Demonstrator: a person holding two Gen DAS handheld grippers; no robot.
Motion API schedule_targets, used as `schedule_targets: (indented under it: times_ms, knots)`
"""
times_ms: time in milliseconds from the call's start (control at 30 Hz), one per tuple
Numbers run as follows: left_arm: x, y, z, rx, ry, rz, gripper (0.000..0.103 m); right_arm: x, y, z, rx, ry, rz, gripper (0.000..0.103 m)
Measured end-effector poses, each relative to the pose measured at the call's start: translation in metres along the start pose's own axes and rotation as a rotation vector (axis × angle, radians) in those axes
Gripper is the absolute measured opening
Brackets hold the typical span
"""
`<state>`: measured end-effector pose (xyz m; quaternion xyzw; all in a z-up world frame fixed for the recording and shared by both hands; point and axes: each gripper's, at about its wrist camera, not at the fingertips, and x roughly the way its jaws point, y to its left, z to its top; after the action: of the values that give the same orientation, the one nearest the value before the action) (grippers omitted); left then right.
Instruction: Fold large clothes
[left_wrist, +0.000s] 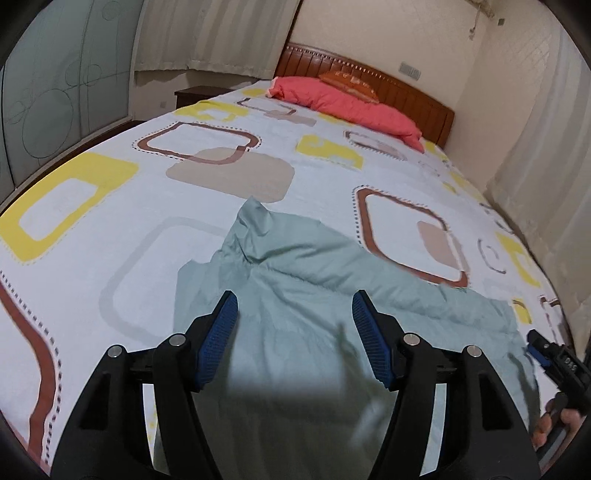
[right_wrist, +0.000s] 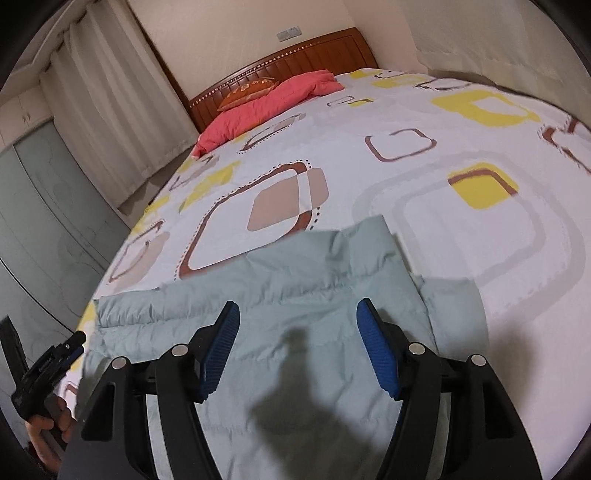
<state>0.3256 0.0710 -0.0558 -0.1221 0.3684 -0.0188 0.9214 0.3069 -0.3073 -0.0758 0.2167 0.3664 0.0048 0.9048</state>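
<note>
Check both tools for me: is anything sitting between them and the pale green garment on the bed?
Nothing visible. The left tool and right tool are both open above the pale green garment, with only bare fabric between and ahead of their fingers. The pink quilt lies far off by the headboard.

Bed (left_wrist: 110, 236) with patterned sheet and wooden headboard (left_wrist: 369, 79). A pale green padded garment (left_wrist: 295, 295) lies spread on the sheet directly below and ahead of both claws; a pink quilt (left_wrist: 343, 103) and orange cushion (left_wrist: 349, 83) lie far beyond, against the headboard.
</note>
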Motion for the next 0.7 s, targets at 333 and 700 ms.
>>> schedule_targets:
  times_ms: [333,700]
  knots:
    - [0.061,-0.011,0.007,0.073,0.065,0.093,0.064,0.066,0.029,0.012,-0.18,0.106,-0.147,0.065]
    - [0.085,-0.011,0.005,0.084,0.141,0.11,0.065,0.085,0.022,0.007,-0.165,0.141,-0.2,0.066]
